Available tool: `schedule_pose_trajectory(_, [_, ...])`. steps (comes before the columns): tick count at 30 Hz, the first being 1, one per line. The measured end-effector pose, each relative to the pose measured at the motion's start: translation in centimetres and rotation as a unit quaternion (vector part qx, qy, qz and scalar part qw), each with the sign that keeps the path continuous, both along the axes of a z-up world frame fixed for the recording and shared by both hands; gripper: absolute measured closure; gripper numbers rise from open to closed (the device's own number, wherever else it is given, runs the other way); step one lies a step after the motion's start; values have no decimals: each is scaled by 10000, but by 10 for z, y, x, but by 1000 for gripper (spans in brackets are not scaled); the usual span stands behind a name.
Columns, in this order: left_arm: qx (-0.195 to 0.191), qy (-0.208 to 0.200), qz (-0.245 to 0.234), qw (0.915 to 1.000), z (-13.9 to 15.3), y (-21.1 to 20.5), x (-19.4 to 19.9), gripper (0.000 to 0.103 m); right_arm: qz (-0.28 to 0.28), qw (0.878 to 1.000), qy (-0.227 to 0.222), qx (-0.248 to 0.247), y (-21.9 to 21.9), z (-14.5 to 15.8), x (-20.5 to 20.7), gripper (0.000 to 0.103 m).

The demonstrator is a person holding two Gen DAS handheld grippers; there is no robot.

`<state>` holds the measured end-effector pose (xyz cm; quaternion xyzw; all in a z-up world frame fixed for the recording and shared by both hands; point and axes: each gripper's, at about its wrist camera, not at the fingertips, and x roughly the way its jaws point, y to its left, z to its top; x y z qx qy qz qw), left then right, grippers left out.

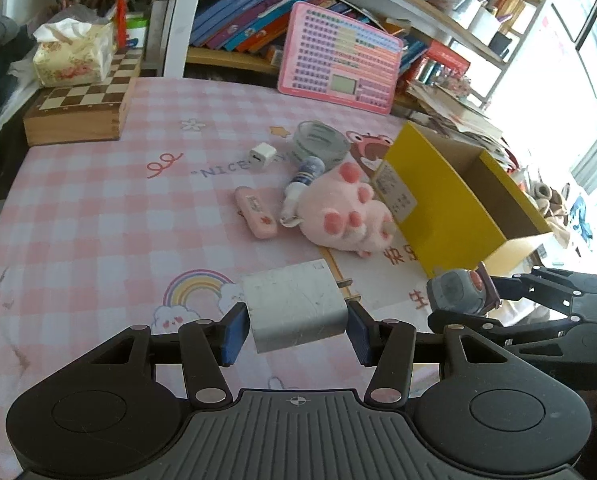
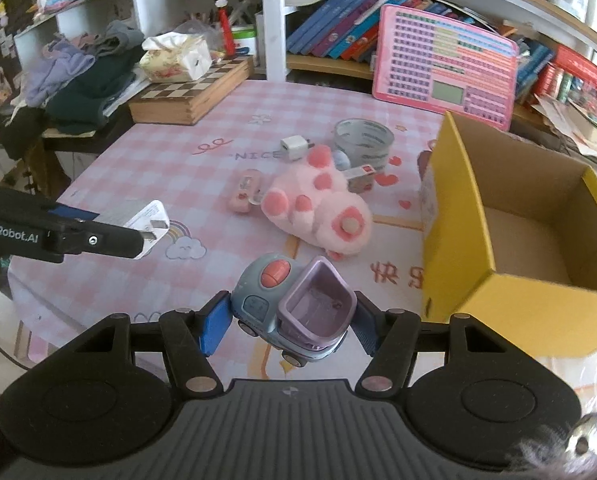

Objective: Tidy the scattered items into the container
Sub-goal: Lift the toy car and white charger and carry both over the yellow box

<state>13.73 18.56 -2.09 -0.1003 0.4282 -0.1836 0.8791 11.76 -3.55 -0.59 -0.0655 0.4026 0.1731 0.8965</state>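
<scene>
The yellow box [image 2: 530, 240] sat empty while the left gripper [image 1: 296, 326] clamped a grey charger [image 1: 294, 304], the right gripper [image 2: 288, 322] a toy truck [image 2: 294, 304], and a plush paw [image 2: 318, 212] with other bits still littered the desk [image 2: 158, 168].

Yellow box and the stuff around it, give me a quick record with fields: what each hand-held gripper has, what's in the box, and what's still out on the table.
left hand-held gripper: shut on white charger block, lifted off the cloth
right hand-held gripper: shut on toy truck
yellow box: open, the floor in view bare
still on table: pink plush, tape roll, small white plug, pink case, small bottle
tablecloth: pink check
</scene>
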Motion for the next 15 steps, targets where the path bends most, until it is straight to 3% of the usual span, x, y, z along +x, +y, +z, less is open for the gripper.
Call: schedule_pose_trajectory(15, [-192,-194,-522,9983,17,-22,-9,52,-531,9986,-56,57,-22,15,-26,42])
